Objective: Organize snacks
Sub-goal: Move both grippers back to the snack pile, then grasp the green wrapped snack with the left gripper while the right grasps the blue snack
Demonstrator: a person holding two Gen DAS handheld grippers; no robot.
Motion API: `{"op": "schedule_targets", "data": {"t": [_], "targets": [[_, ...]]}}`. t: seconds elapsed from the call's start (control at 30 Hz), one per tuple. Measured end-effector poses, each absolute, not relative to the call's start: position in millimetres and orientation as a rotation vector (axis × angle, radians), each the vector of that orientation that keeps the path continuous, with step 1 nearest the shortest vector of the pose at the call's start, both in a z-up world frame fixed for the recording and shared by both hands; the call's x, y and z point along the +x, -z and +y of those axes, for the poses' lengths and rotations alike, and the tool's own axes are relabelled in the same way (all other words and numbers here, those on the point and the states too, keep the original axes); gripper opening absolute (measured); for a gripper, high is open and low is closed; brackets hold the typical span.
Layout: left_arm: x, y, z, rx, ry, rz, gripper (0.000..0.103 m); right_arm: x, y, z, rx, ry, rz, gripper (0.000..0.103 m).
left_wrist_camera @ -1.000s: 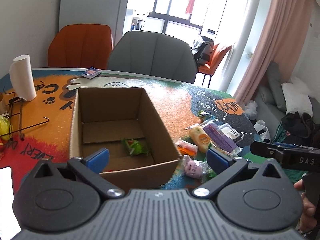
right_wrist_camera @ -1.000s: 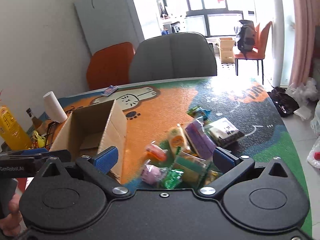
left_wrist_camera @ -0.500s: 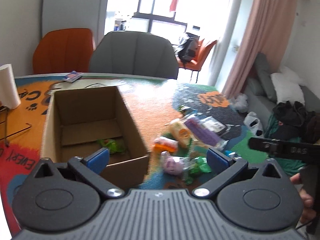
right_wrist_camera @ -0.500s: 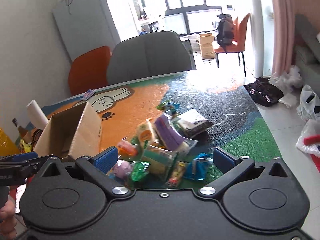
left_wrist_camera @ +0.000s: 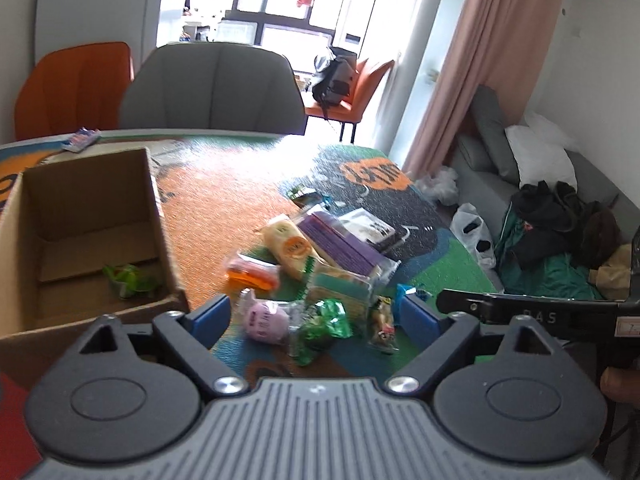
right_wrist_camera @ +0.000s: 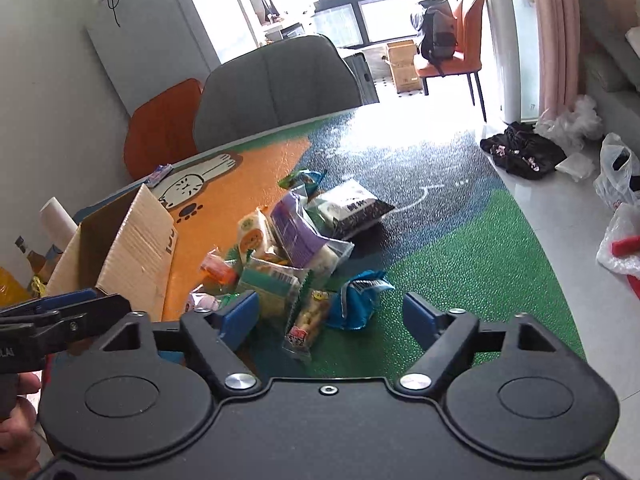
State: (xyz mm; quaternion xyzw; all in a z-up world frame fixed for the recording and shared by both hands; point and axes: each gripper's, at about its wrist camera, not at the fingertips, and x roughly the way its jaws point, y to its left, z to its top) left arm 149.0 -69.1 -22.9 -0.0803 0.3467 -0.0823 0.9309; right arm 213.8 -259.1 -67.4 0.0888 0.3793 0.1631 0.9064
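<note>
Both views have swung off the box (left_wrist_camera: 88,236) toward the snack pile (left_wrist_camera: 320,280), so the next pick looks close. The left tongs (left_wrist_camera: 316,316) are spread and empty, with the pink pack (left_wrist_camera: 266,322) and green pack (left_wrist_camera: 324,320) between their tips. The right tongs (right_wrist_camera: 330,316) gape too, over the blue pack (right_wrist_camera: 358,298). One green snack (left_wrist_camera: 130,278) already lies in the box, left of the left tongs.

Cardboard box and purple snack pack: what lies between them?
Left wrist view: bare orange mat beside the cardboard box, then the orange-wrapped snack and yellow packet before the purple pack.
</note>
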Motion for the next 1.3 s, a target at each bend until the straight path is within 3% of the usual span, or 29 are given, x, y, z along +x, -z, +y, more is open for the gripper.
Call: {"op": "schedule_targets", "data": {"t": [0.4,0.6,1.2,1.23,1.3], "targets": [[177.2,51.4,-85.4,-0.155,0.193,0.789,0.064,233.7,93.5,-267.6,0.228,-0.359,0.832,0.056],[192.1,65.8,-87.4,-0.16,0.199,0.819,0.057,242.8,103.7,-267.9,0.241,-0.362,0.85,0.056],[222.0,95.5,-94.1,-0.191,0.224,0.891,0.052,261.3,113.4,-255.9,0.191,-0.366,0.859,0.049],[222.0,97.2,-95.0,-0.191,0.221,0.892,0.05,261.4,113.8,-254.1,0.184,-0.369,0.856,0.048],[222.8,101.3,-96.3,-0.186,0.218,0.902,0.032,261.8,113.8,-252.8,0.173,-0.362,0.848,0.039]]}}
